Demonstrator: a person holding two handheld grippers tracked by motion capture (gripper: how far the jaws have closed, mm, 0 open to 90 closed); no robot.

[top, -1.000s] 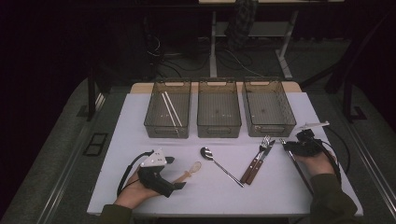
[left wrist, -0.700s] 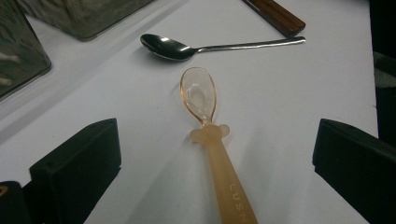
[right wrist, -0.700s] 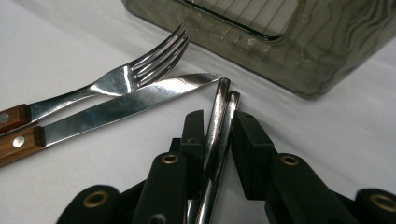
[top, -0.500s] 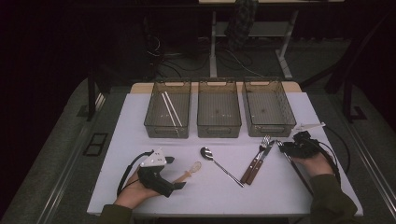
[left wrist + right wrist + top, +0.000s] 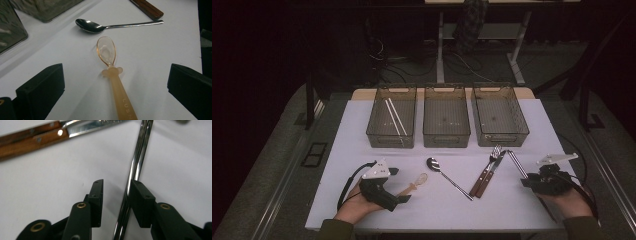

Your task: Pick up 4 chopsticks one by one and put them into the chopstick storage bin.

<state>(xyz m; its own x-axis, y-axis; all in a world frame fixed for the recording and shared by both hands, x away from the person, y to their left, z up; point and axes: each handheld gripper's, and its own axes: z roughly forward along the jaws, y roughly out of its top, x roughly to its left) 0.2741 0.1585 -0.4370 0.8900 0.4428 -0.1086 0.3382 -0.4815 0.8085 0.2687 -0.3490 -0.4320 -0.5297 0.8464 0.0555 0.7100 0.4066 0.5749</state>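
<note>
Lying between the jaws of the right gripper (image 5: 115, 192), a steel rod (image 5: 135, 162) touches one pad while the other stands clear; the jaws, which have just been opening, are apart. Both ends of the rod are cut off in the right gripper view, so what it is stays unclear. The left gripper (image 5: 115, 82) has its jaws wide apart around the handle of a plastic spoon (image 5: 110, 65), touching nothing. The spoon's end is cut off. A metal spoon (image 5: 100, 25) lies just beyond.
</note>
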